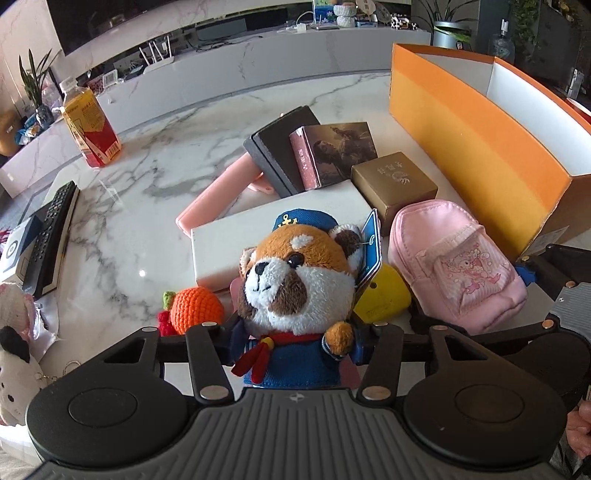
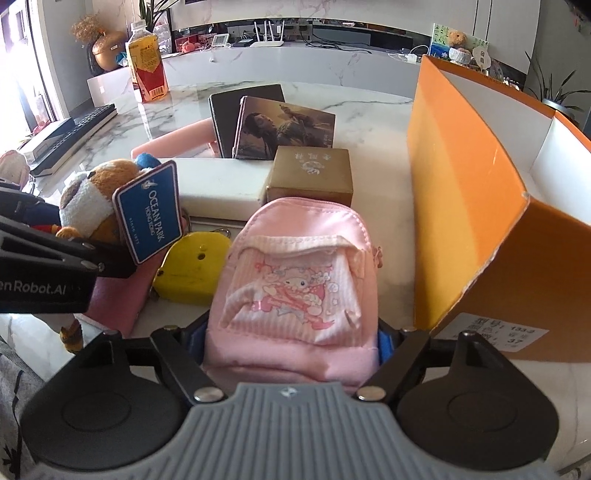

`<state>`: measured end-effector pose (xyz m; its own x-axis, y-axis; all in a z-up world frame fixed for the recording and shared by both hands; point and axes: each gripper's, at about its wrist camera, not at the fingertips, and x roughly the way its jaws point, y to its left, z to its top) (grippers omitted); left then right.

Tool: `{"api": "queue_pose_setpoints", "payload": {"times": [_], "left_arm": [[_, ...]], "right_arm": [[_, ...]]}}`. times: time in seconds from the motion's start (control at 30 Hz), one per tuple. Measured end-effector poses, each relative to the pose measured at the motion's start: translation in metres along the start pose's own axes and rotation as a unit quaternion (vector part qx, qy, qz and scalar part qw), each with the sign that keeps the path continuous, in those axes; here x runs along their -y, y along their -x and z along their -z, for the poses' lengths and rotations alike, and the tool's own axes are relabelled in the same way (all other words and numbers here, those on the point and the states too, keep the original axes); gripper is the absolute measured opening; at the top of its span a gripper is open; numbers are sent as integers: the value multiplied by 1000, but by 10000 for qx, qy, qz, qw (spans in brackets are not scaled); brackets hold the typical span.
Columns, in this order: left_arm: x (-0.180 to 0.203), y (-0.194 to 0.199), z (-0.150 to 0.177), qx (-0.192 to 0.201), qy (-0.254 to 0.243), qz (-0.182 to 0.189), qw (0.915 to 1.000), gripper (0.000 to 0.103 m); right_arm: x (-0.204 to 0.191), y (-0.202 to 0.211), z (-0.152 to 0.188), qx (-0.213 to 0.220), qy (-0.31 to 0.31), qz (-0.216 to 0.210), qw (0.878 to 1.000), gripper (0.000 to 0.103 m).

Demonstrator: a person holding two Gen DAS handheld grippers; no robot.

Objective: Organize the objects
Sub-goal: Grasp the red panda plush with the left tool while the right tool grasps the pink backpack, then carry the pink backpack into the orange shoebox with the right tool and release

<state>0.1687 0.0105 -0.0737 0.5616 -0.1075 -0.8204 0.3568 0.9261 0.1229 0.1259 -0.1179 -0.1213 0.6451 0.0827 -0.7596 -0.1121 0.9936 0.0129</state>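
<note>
Home living room (television (image 1: 122,22), houseplants (image 1: 35,83)).

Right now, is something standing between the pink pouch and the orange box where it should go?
Nothing visible. The pink pouch sits in the right gripper, and only bare marble table lies between it and the orange box. The box's tall near wall must be cleared.

Left gripper (image 1: 295,343) jaws clamp plush red panda (image 1: 295,280) — pink pouch (image 1: 458,266) beside orange box (image 1: 476,147).

2 wrist cams, close, angled down at table; both see orange box (image 1: 476,147).
</note>
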Motion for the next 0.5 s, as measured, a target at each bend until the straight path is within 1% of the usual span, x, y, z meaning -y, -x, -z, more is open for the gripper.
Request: {"api": "queue_pose_setpoints", "payload": {"times": [0.07, 0.2, 0.37, 0.43, 0.5], "left_arm": [[-1, 5, 0, 144, 13, -10, 9999, 59], [-9, 14, -3, 308, 253, 169, 9991, 59], [-24, 24, -3, 515, 722, 475, 9949, 59], [-27, 27, -5, 610, 888, 410, 9933, 59], [-30, 28, -7, 705, 989, 320, 9921, 59]], "right_arm": [[2, 5, 1, 103, -91, -130, 9998, 77], [3, 22, -1, 397, -116, -275, 9988, 77], [1, 48, -2, 749, -125, -752, 9943, 77], [0, 59, -2, 898, -129, -757, 9930, 77], [3, 72, -2, 1013, -206, -882, 9907, 77]]}}
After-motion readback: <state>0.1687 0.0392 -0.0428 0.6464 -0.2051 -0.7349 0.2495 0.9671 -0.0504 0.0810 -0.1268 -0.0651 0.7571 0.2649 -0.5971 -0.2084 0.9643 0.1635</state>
